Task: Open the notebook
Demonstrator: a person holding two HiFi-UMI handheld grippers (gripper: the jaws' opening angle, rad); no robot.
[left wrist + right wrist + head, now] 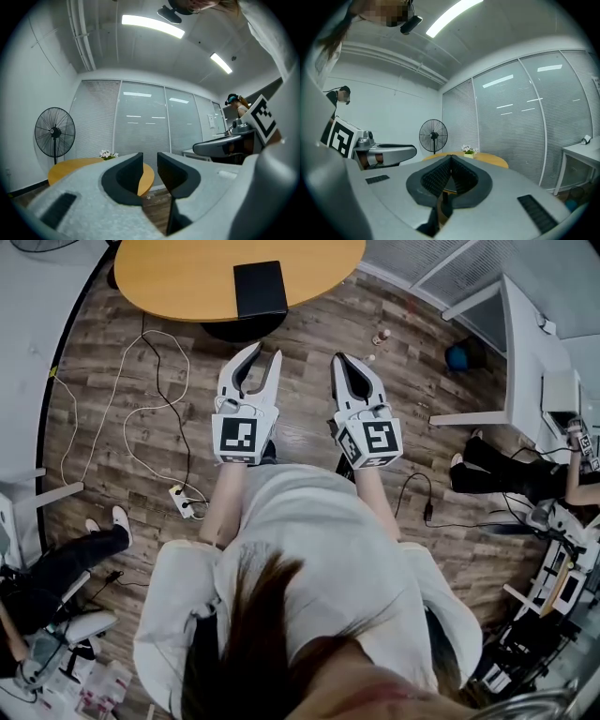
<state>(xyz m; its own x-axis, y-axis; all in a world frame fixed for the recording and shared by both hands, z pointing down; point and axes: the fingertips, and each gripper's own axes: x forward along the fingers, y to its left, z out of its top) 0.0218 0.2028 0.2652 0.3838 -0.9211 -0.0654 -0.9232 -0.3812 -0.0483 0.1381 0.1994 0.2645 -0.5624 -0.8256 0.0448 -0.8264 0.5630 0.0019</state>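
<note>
Wood flooring (309, 334) surrounds the round orange counter (178, 277), where the closed black notebook (260, 289) lies at the near edge. Short of it, the left tool (265, 354) gapes slightly, empty; the right tool (341, 362) is pressed together, empty.

No words, numbers or brand names can be read anywhere here. The only signs are black-and-white square markers on the cube (238, 438) of the left gripper (267, 351) and on the cube (373, 442) of the right gripper (340, 360). They are blocky patterns, not letters.
</note>
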